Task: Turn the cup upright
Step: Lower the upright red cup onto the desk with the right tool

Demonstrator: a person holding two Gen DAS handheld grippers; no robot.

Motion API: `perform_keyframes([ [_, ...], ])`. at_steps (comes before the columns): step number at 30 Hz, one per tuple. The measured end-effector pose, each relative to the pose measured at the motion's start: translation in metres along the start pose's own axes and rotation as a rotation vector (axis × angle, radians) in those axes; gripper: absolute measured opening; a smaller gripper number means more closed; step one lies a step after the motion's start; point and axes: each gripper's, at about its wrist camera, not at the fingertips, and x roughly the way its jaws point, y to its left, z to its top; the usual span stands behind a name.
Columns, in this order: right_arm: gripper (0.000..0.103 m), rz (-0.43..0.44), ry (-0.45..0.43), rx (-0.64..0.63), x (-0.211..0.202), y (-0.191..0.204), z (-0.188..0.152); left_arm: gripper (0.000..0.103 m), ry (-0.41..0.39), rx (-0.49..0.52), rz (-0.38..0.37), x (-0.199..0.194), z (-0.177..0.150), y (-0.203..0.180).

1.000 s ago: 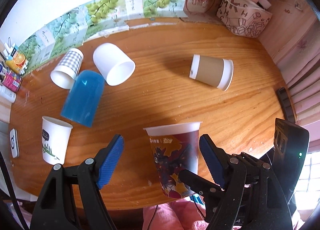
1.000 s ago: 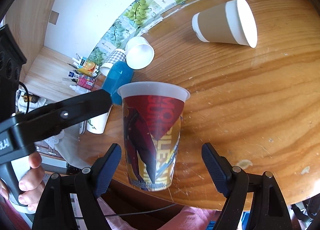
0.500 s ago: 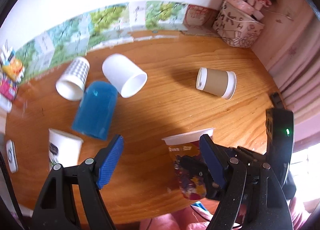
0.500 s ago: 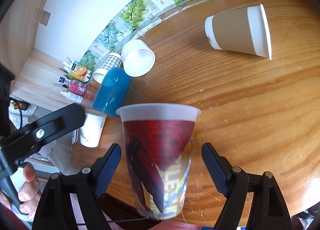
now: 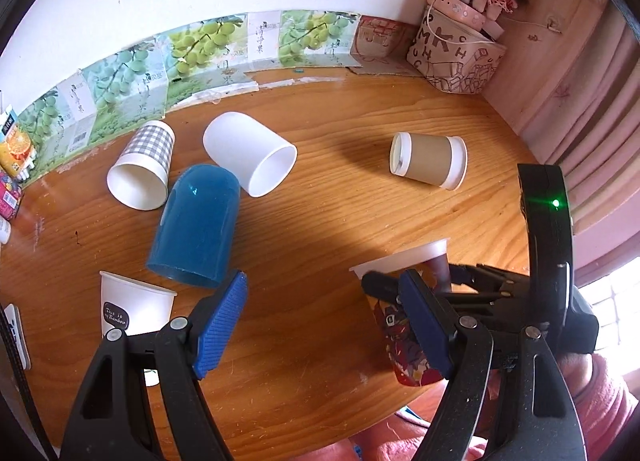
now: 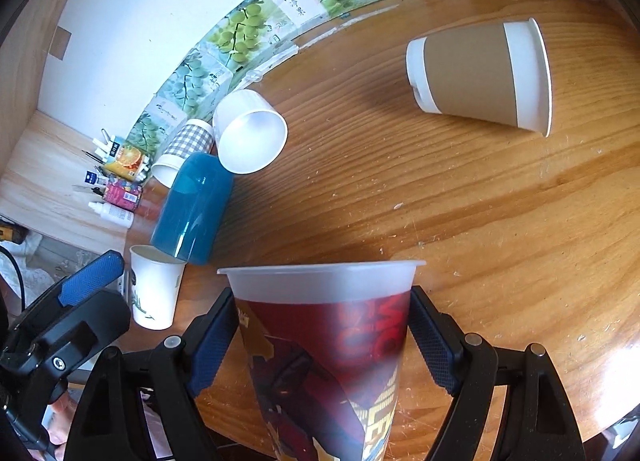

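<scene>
Left wrist view: left gripper [image 5: 324,325] spread wide, blue pads with nothing between them, hanging over the near part of the wooden table [image 5: 328,201]. The printed cup [image 5: 404,313] sits off to its right at the near table edge, mouth up, frosted rim on top, long axis roughly vertical with a slight lean. The right gripper's black frame crosses that cup at mid-height; from here the contact is partly hidden by the left gripper's own right finger, so the grip cannot be confirmed in this view. Brown-sleeved cup [image 5: 430,161] lies on its side further back, right of centre, mouth pointing right, axis about parallel to the table's near edge. Blue cup [image 5: 196,225], white cup [image 5: 250,157] and checked cup [image 5: 142,173] lie tipped in a cluster at back left; a small bamboo-print cup [image 5: 132,309] stands upright, front left. Right wrist view: right gripper [image 6: 324,341] pinches the printed cup, pads pressed on both flanks just under the frosted band, rim level. Base looks to hang at or past the table edge, probably not set down. Brown-sleeved cup lies ahead and right, well apart, nearer the right gripper than the left. Judgement: next comes setting down, then a reach forward-right across that cup's axis.
</scene>
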Motion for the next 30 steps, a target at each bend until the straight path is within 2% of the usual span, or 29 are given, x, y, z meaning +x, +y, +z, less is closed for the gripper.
perform_keyframes([
  [13, 0.081, -0.053, -0.062, -0.027, -0.004, 0.014, 0.004, 0.081, -0.086, 0.014, -0.061, -0.024, 0.004, 0.017],
  [21, 0.081, -0.062, -0.144, -0.096, -0.023, 0.036, 0.004, 0.081, -0.168, 0.001, -0.089, -0.04, 0.01, 0.027],
  [30, 0.079, -0.079, -0.256, -0.174, -0.048, 0.056, 0.001, 0.081, -0.257, -0.028, -0.073, -0.057, 0.011, 0.045],
])
